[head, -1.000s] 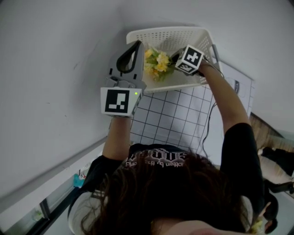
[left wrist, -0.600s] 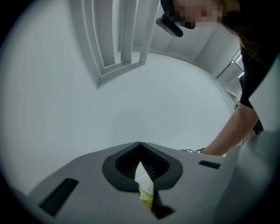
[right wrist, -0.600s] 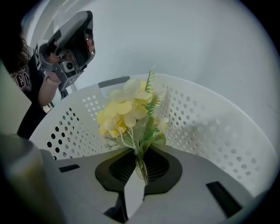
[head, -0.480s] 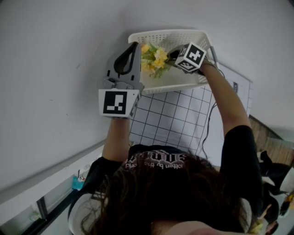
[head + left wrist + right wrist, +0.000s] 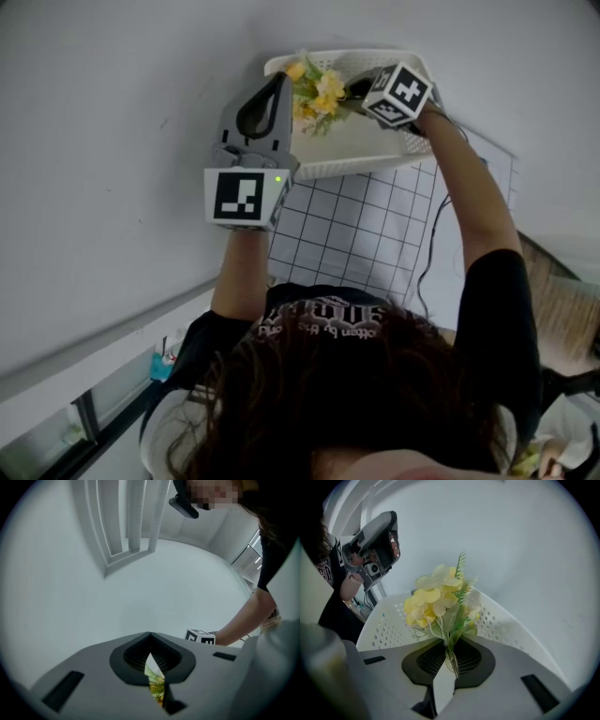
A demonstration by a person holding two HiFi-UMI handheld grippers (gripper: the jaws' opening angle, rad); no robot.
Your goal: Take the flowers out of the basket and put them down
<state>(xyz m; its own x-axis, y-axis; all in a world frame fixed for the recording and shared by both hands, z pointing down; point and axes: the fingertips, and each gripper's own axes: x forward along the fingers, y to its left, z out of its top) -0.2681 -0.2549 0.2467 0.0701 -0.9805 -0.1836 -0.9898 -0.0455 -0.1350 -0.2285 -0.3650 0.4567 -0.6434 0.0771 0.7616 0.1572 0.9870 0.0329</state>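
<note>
Both arms are raised. The left gripper (image 5: 278, 86) points away from the body, its jaws closed together and nothing between them. The right gripper (image 5: 450, 660) tilts downward, its jaws pressed on the stems of the flowers (image 5: 438, 597); the right arm (image 5: 478, 225) is almost straight.

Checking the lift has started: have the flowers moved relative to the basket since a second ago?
Yes. The flowers, in the right gripper, have moved up toward the far rim of the basket.

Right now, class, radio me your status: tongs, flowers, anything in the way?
Right tongs shut on flowers by stems. Left tongs shut, empty, beside basket. Not yet set down; nothing else in the way.
</note>
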